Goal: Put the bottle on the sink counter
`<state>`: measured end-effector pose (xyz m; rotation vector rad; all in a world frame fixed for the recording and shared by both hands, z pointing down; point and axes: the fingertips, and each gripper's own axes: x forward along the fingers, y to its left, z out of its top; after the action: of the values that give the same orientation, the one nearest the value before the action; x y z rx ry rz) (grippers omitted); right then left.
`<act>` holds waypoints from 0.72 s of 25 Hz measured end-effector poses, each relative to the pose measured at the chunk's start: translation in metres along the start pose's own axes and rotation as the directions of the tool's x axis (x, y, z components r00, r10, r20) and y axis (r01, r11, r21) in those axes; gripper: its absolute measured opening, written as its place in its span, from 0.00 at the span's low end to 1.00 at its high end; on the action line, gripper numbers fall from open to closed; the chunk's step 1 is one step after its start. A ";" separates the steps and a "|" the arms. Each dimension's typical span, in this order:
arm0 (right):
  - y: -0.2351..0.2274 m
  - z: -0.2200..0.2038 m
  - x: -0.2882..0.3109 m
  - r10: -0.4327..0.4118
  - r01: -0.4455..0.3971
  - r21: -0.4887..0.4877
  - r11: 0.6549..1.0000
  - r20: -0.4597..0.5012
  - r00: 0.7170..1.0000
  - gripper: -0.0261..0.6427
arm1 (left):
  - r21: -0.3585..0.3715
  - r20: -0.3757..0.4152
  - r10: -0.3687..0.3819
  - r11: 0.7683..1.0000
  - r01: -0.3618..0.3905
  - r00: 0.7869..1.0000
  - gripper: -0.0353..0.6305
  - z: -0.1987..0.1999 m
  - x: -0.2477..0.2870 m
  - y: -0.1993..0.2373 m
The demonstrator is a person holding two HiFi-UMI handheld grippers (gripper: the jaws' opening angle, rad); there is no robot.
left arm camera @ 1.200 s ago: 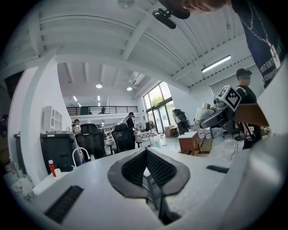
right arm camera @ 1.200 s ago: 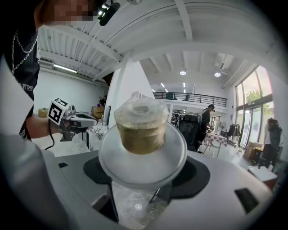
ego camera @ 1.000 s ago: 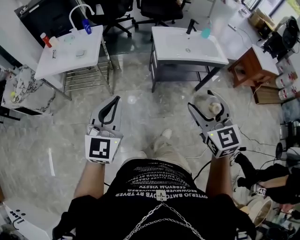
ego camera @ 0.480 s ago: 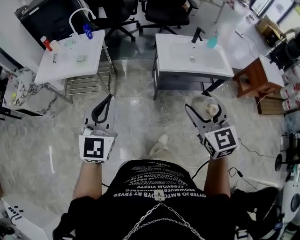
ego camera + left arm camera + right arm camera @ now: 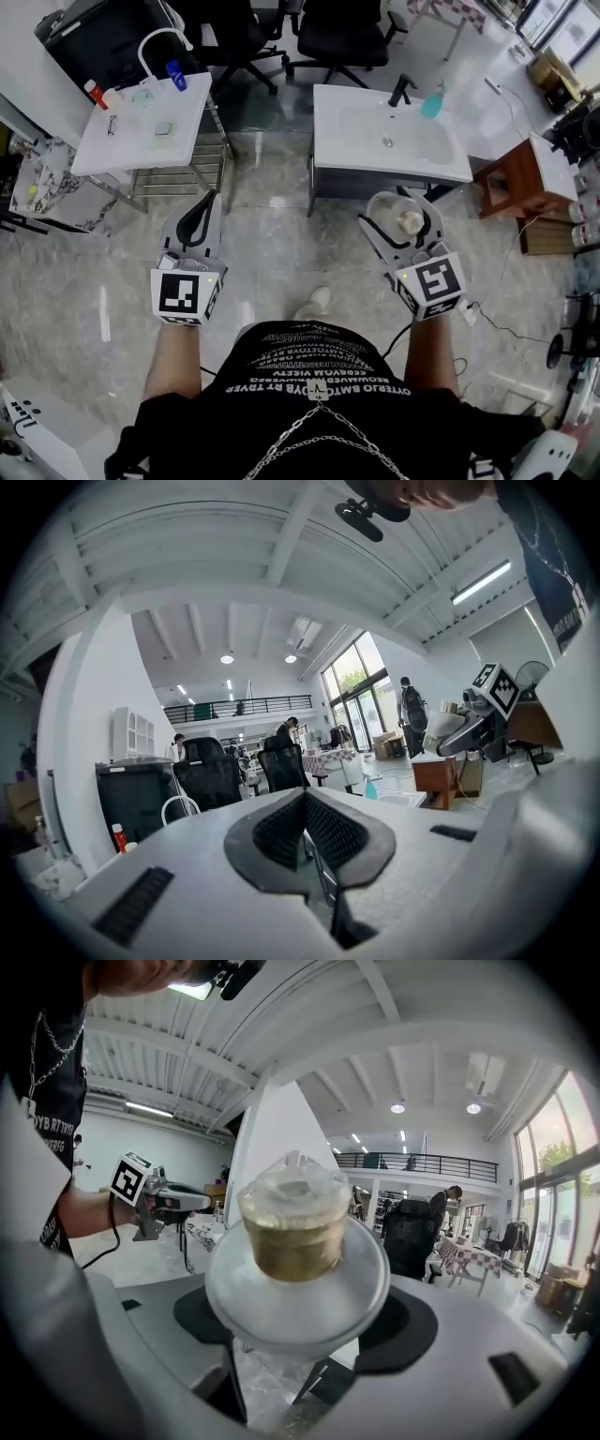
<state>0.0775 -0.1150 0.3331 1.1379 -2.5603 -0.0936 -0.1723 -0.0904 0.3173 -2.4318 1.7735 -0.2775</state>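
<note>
Gripping a clear bottle with a tan cap in the right claw, jaws spread wide around its round body and pressing on both sides. Shown again in the right gripper view: the same bottle filling the gap of the claw, cap toward the camera and upward. Apparently close to upright, long axis rising out of the jaws rather than lying across them; exact tilt hard to judge. Carried in the air over the marble floor, not yet resting on anything.

Straight ahead of that claw, beyond a strip of floor: the white sink counter, with a black tap and a teal bottle at its far edge. Seemingly free room along the near rim and on the flat border beside the basin. Judged from here, calls for a forward carry, then a lowering base first with the cap kept up.

Off to the left, well apart from that line: the left claw, pinched together on nothing, as confirmed in its own view. Pointing more toward a second white table carrying small items. Right hand clearly the nearer one to the sink counter, and already loaded, so no handover called for.
</note>
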 end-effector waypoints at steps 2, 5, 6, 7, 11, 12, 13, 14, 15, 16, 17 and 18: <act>-0.015 -0.001 0.002 0.012 -0.012 -0.005 1.000 0.007 1.000 0.54 | 0.004 0.008 -0.004 1.000 0.004 1.000 0.06 0.006 0.017 -0.009; -0.041 -0.001 0.003 0.015 -0.014 -0.013 1.000 0.024 1.000 0.54 | 0.018 0.022 -0.012 1.000 0.012 1.000 0.06 0.015 0.045 -0.024; -0.051 -0.001 0.003 0.016 -0.016 -0.015 1.000 0.029 0.999 0.54 | 0.020 0.028 -0.012 1.000 0.012 1.000 0.06 0.019 0.055 -0.028; -0.060 -0.002 0.003 0.019 -0.019 -0.018 1.000 0.031 0.999 0.54 | 0.020 0.034 -0.012 1.000 0.011 0.999 0.06 0.023 0.064 -0.034; -0.088 -0.008 0.005 0.041 -0.039 -0.038 0.998 0.031 0.999 0.54 | 0.027 0.055 -0.018 1.000 0.017 0.998 0.06 0.032 0.088 -0.057; -0.094 -0.009 0.006 0.043 -0.042 -0.041 0.998 0.035 0.998 0.54 | 0.030 0.051 -0.021 0.999 0.020 0.998 0.06 0.031 0.092 -0.062; -0.099 -0.010 0.008 0.045 -0.044 -0.041 0.998 0.037 0.998 0.54 | 0.032 0.042 -0.025 0.999 0.023 0.999 0.06 0.029 0.095 -0.065; -0.103 -0.012 0.009 0.048 -0.046 -0.037 0.998 0.038 0.998 0.54 | 0.034 0.031 -0.027 0.999 0.026 0.999 0.06 0.026 0.098 -0.068; -0.106 -0.015 0.011 0.051 -0.050 -0.032 0.998 0.038 0.998 0.54 | 0.035 0.020 -0.026 0.999 0.025 0.999 0.06 0.023 0.099 -0.069; -0.109 -0.018 0.014 0.055 -0.054 -0.027 0.998 0.036 0.998 0.54 | 0.035 0.013 -0.022 0.999 0.022 1.000 0.06 0.019 0.101 -0.069; -0.113 -0.021 0.018 0.058 -0.057 -0.023 0.998 0.035 0.998 0.54 | 0.035 0.011 -0.016 0.999 0.015 1.000 0.06 0.018 0.103 -0.068; -0.118 -0.023 0.023 0.060 -0.059 -0.020 0.998 0.032 0.998 0.54 | 0.033 0.011 -0.010 0.999 0.009 1.000 0.06 0.017 0.108 -0.066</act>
<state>0.1544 -0.2095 0.3384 1.0610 -2.6134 -0.1227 -0.0756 -0.1728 0.3227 -2.4149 1.7389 -0.2911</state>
